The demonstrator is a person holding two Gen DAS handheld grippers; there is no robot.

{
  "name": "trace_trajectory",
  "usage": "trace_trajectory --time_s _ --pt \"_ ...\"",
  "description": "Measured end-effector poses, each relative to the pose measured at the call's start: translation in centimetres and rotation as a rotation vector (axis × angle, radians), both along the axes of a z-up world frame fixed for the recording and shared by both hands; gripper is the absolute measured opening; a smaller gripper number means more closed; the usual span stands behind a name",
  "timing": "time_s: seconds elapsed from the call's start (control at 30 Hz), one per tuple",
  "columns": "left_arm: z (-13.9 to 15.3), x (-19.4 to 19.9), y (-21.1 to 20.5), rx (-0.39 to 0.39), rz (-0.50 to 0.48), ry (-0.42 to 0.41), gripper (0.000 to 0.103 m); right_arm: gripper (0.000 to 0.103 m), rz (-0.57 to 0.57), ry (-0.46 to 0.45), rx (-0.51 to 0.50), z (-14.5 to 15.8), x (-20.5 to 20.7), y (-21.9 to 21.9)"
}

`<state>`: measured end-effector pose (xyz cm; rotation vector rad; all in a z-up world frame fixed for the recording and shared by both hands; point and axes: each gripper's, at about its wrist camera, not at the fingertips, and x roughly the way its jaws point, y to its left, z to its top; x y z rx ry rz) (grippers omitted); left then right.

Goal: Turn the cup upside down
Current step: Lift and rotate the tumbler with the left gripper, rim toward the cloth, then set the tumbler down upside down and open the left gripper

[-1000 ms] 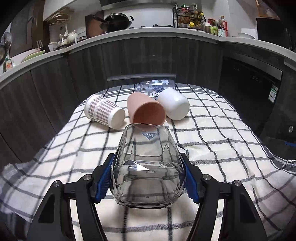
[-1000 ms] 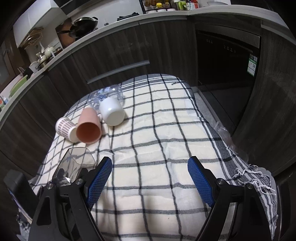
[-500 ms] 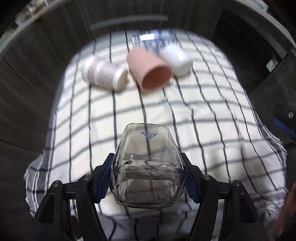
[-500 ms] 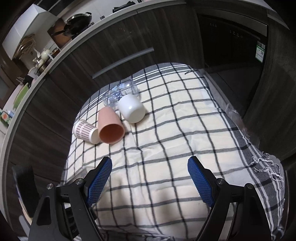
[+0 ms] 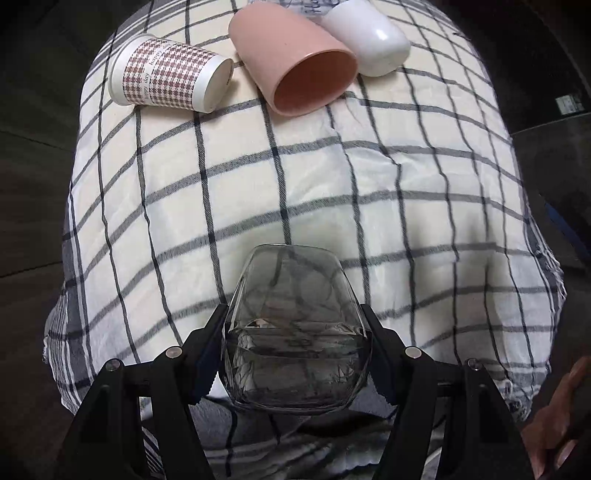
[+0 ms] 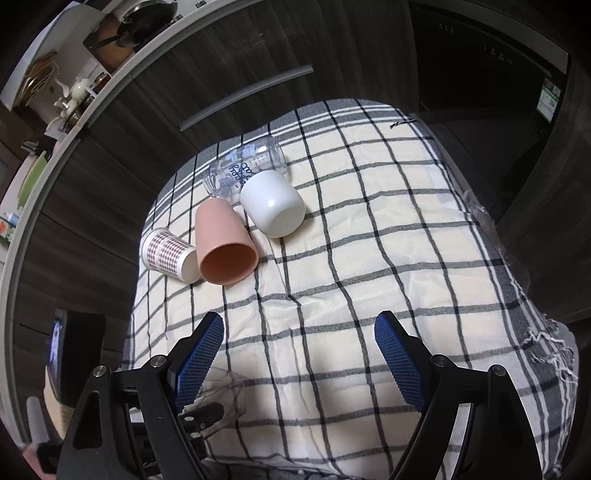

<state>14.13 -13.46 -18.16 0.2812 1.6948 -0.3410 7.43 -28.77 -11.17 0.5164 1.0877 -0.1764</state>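
Note:
My left gripper (image 5: 294, 343) is shut on a clear faceted glass cup (image 5: 295, 325) and holds it above the near edge of the checked cloth (image 5: 332, 192), tilted steeply downward. The glass also shows faintly in the right wrist view (image 6: 225, 391), behind my right gripper's left finger. My right gripper (image 6: 299, 354) is open and empty, raised above the near half of the cloth (image 6: 369, 258). Whether the glass touches the cloth is unclear.
Lying on their sides at the far end of the cloth: a houndstooth paper cup (image 5: 170, 74) (image 6: 168, 254), a pink cup (image 5: 295, 61) (image 6: 223, 245), a white cup (image 5: 367, 35) (image 6: 273, 203) and a clear printed bottle (image 6: 243, 170). Dark kitchen cabinets (image 6: 221, 74) stand behind.
My left gripper has risen and pitched downward with the glass, so the view now looks down on the cloth. My right gripper has risen and drawn back a little.

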Motion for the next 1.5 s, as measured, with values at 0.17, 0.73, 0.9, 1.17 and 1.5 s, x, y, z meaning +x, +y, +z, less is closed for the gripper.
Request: trace_trajectory --time_s 0.17,0.73,0.9,1.17,1.5 --pt "-0.8 0.3 0.0 0.004 0.001 -0.003 0.067 0.084 -0.005 0.022 0.011 -1.0 0.7 -0.5" --pt "3.9 -1.0 0.7 -0.056 0.006 -0.174 0.081 0.084 -0.004 -0.047 -0.017 2.3 -1.9 0.5" --pt "8.3 -2.9 2.4 -0.115 0.011 -0.362 0.081 0.084 0.005 -0.118 -0.033 4.8 -4.1 1.6" --pt "13.1 -7.0 6.8 -0.144 0.116 -0.623 0.082 0.084 0.036 -0.231 -0.144 8.7 -7.5 4.5" --pt "16.8 -11.8 10.2 -0.153 0.211 -0.824 0.083 0.084 0.082 -0.378 -0.326 12.4 -10.6 8.9"
